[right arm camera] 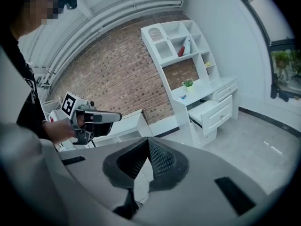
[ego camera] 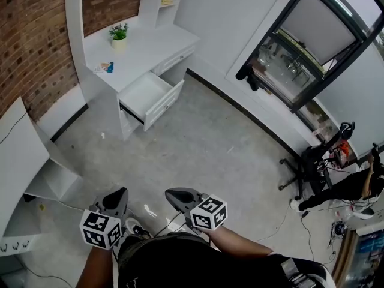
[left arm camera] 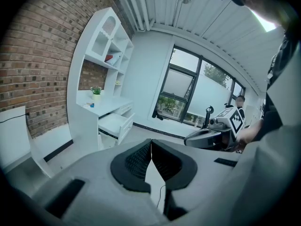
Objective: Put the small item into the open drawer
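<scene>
Desk [ego camera: 151, 45]: white, with a shelf unit on top of it, standing against the brick wall [ego camera: 29, 38].
Drawer [ego camera: 163, 104]: pulled out of the desk's front, just under the top; the part of its inside that shows looks bare.
Item [ego camera: 107, 67]: small and blue, lying on the desk top above the drawer, close to the desk's front edge; it is not in the drawer. The left gripper view also shows it on the desk top [left arm camera: 90, 105].
Plant [ego camera: 119, 33]: in a pale pot on the desk top, farther back from the desk's front edge than the item.
Left gripper [ego camera: 121, 191]: well apart from the desk, over the grey floor [ego camera: 204, 149], pointing toward the desk. In its own view [left arm camera: 151, 142] the jaws are pressed together with nothing between them.
Right gripper [ego camera: 171, 192]: also well apart from the desk, beside the left gripper. In its own view [right arm camera: 148, 140] the jaws meet at the tips and hold nothing.
Window [ego camera: 312, 41]: dark-framed, in the white wall past the desk's drawer end.
</scene>
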`<action>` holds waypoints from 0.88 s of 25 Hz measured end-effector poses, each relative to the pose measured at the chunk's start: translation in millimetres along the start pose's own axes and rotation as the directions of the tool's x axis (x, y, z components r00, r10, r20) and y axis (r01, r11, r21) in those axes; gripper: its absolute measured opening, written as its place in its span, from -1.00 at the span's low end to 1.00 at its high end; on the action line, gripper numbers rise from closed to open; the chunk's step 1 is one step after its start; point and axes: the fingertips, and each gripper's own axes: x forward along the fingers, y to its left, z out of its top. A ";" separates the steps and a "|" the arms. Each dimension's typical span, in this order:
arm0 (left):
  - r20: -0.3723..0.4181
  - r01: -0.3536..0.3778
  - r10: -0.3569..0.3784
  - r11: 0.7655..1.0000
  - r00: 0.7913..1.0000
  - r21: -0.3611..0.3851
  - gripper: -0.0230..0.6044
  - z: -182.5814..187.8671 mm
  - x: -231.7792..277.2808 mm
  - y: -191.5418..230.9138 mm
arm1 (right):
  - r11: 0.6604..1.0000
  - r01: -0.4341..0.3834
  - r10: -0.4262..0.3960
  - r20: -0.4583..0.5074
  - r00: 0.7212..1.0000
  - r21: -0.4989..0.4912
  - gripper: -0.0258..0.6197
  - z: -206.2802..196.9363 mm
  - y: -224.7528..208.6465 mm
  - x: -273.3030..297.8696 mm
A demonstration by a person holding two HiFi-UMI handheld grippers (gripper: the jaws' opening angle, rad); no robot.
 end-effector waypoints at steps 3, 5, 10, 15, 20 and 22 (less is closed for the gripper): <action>-0.002 0.012 -0.012 1.000 1.000 0.011 -0.87 7.5 -1.5 21.0 | 1.000 0.024 -0.024 0.009 1.000 0.006 -0.91 10.4 0.7 16.3; -0.008 0.022 -0.022 1.000 1.000 0.017 -0.87 10.6 -3.3 33.8 | 0.999 0.040 -0.040 0.020 0.999 0.008 -0.91 17.8 2.5 26.1; -0.019 0.046 -0.046 0.998 0.999 0.033 -0.87 14.5 -8.2 59.2 | 0.997 0.072 -0.073 0.046 0.996 0.026 -0.91 28.9 6.0 48.2; -0.013 0.048 -0.048 0.998 0.999 0.039 -0.87 19.1 -12.1 75.6 | 0.996 0.089 -0.090 0.051 0.995 0.028 -0.91 34.1 8.4 57.3; -0.004 0.039 -0.039 0.999 0.999 0.018 -0.87 14.0 -18.0 80.4 | 0.995 0.097 -0.099 0.051 0.994 0.029 -0.91 37.8 6.7 59.2; -0.010 0.034 -0.034 0.999 0.999 0.009 -0.87 10.6 -17.0 85.8 | 0.995 0.101 -0.102 0.056 0.993 0.025 -0.91 42.9 3.7 63.6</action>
